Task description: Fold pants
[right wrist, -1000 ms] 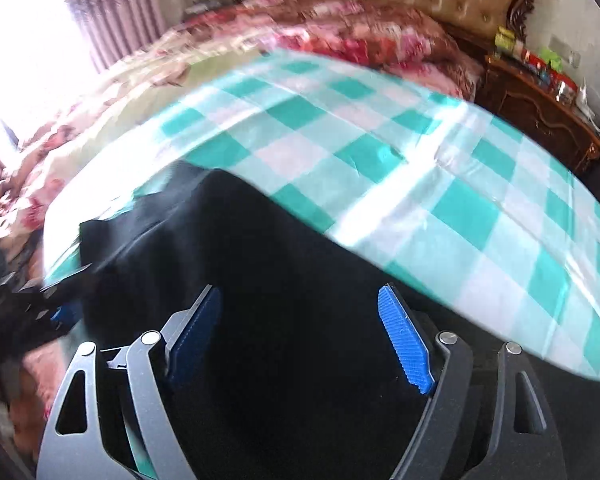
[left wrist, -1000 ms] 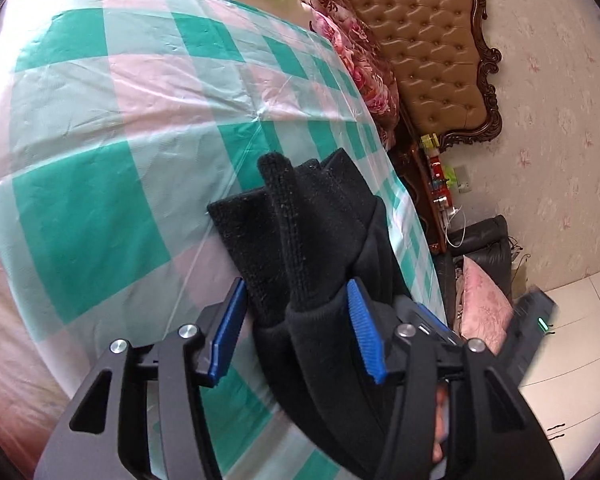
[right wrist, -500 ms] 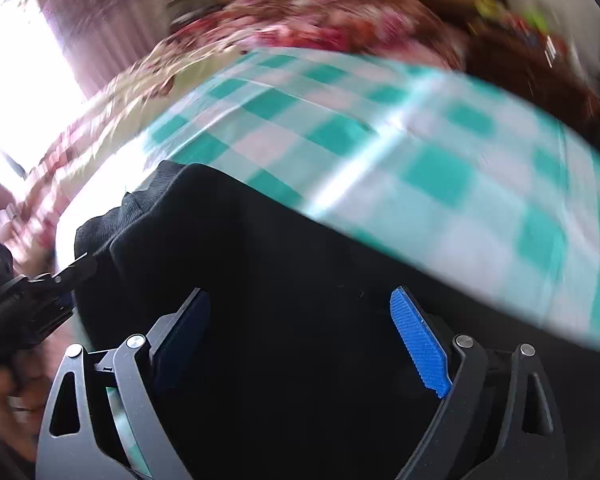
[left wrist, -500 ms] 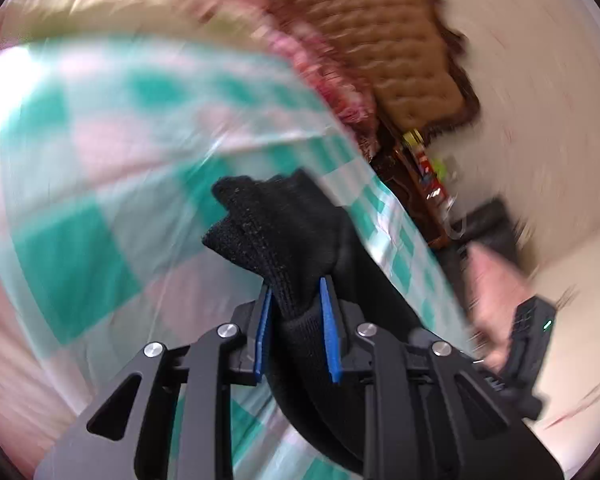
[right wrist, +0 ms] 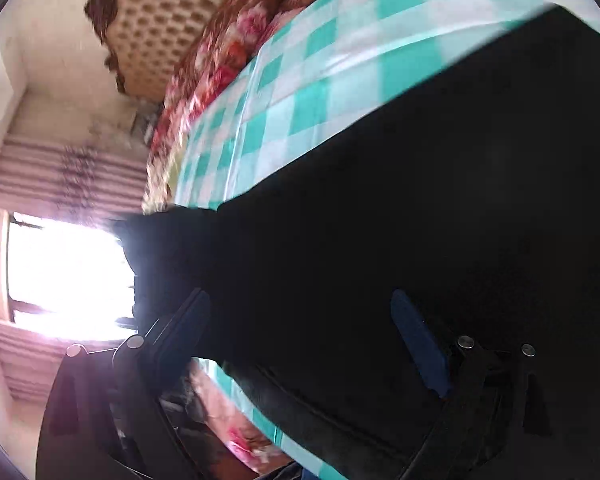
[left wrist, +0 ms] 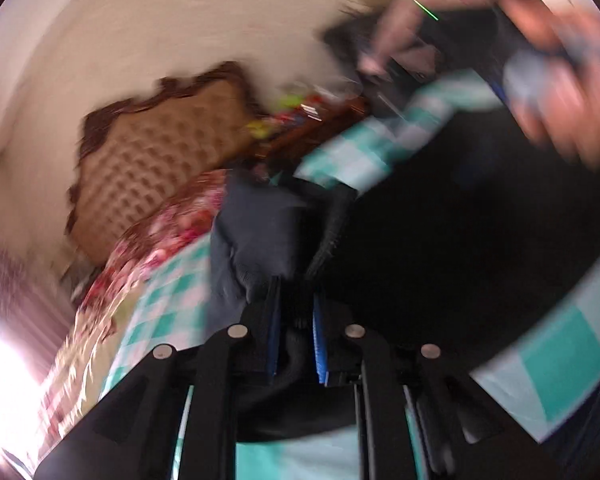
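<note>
The black pants lie across the green-and-white checked sheet. In the blurred left wrist view my left gripper is closing, its blue pads pinching a bunched edge of the pants, with a greyish fold standing up just ahead. In the right wrist view my right gripper stands wide open low over the pants. The dark cloth fills the space under and between its fingers, and neither pad presses on it. The checked sheet shows beyond.
A tufted brown headboard and a floral quilt are at the bed's head. A cluttered nightstand stands beside it. A bright window with striped curtains is on the left. A person's blurred hand is at the upper right.
The left jaws went from open around the pants' edge to pinched on it. Both views swung and rolled sharply, bringing the headboard to the upper left. The right jaws widened a little.
</note>
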{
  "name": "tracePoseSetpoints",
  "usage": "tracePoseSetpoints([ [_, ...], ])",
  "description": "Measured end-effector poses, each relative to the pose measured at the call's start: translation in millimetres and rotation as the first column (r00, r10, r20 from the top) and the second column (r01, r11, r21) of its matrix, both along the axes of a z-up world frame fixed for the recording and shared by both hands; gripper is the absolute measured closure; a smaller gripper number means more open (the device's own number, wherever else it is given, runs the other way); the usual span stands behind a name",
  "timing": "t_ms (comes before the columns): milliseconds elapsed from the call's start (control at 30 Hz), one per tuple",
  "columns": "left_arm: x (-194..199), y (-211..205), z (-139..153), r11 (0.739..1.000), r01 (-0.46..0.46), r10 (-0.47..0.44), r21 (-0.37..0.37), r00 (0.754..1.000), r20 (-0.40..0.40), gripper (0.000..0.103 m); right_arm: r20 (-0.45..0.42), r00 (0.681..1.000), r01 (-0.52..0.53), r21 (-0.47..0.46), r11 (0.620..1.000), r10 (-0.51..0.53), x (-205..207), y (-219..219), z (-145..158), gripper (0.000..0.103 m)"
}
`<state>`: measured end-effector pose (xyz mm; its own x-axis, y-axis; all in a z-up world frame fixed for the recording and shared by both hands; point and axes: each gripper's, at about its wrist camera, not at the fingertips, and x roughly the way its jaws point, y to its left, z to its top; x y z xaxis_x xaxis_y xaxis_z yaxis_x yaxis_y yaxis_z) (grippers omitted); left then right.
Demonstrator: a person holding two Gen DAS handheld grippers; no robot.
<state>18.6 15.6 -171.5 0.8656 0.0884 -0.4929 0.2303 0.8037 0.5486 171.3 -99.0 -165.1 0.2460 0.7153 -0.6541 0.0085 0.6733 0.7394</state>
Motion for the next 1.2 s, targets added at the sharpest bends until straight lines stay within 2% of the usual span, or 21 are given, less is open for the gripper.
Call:
tracePoseSetpoints([
  [67,-5,-16,-28,0.994,0.043,-0.041,0.098,0.999,-0.03,0.088,-0.003,1.0,0.025,0.018,1.0,-0.025,-5,-12,-2,0.014],
  [133,-9,-21,-39,0.98,0.04,-0.044,0.194,0.999,0.017,0.083,-0.018,0.999,0.028,0.037,0.999,-0.028,-7,-16,-5,0.014],
  [167,-8,-19,-38,0.979,0.045,-0.05,0.2,0.999,0.021,0.075,-0.026,0.999,0.029,0.044,0.999,-0.028,-5,-17,-7,0.014],
  [200,-6,-18,-36,0.979,0.043,-0.049,0.199,0.999,0.025,0.054,-0.035,0.999,0.028,0.049,0.998,-0.027,-4,-16,-9,0.014],
  [267,-2,-17,-33,0.973,0.04,-0.052,0.229,0.998,0.046,0.041,-0.051,0.999,0.017,0.064,0.998,-0.014,-4,-10,-11,0.014],
  [333,8,-17,-36,0.96,0.053,-0.065,0.275,0.997,0.034,0.041,-0.061,0.998,-0.005,0.088,0.996,0.011,-2,-3,-9,0.014],
  [400,15,-23,-38,0.955,0.069,-0.078,0.288,0.997,0.02,0.041,-0.083,0.996,-0.027,0.113,0.993,0.037,-4,0,-10,0.014],
  [433,21,-22,-41,0.953,0.072,-0.079,0.293,0.997,0.012,0.043,-0.092,0.994,-0.043,0.127,0.991,0.055,-5,4,-10,0.014],
  [500,31,-20,-44,0.963,0.08,-0.073,0.257,0.997,-0.035,0.084,-0.099,0.991,-0.068,0.167,0.984,0.085,-10,7,-11,0.014],
  [633,32,-17,-33,0.981,0.057,-0.058,0.185,0.998,-0.004,0.088,-0.159,0.981,-0.066,0.247,0.967,0.108,-11,13,-17,0.014],
  [800,19,-19,-16,0.989,0.044,-0.047,0.138,0.999,0.025,0.089,-0.176,0.968,-0.119,0.292,0.949,0.176,-8,44,-18,0.014],
  [900,17,-20,-10,0.991,0.049,-0.054,0.126,0.998,0.036,0.089,-0.173,0.964,-0.149,0.281,0.948,0.203,-3,62,-18,0.014],
  [1033,4,-24,-7,0.991,0.072,-0.078,0.114,0.996,0.048,0.089,-0.111,0.969,-0.186,0.253,0.949,0.22,13,80,-17,0.015],
  [1067,2,-26,-6,0.991,0.081,-0.087,0.11,0.995,0.053,0.09,-0.087,0.969,-0.201,0.258,0.945,0.23,16,83,-16,0.022],
  [1100,0,-29,-4,0.99,0.093,-0.1,0.106,0.993,0.062,0.09,-0.081,0.97,-0.202,0.257,0.945,0.229,18,82,-16,0.041],
  [1133,0,-32,-2,0.99,0.099,-0.107,0.103,0.992,0.074,0.09,-0.084,0.971,-0.198,0.249,0.948,0.224,20,77,-17,0.055],
  [1200,-5,-43,1,0.989,0.115,-0.123,0.09,0.987,0.1,0.091,-0.048,0.972,-0.213,0.218,0.952,0.229,20,65,-9,0.07],
])
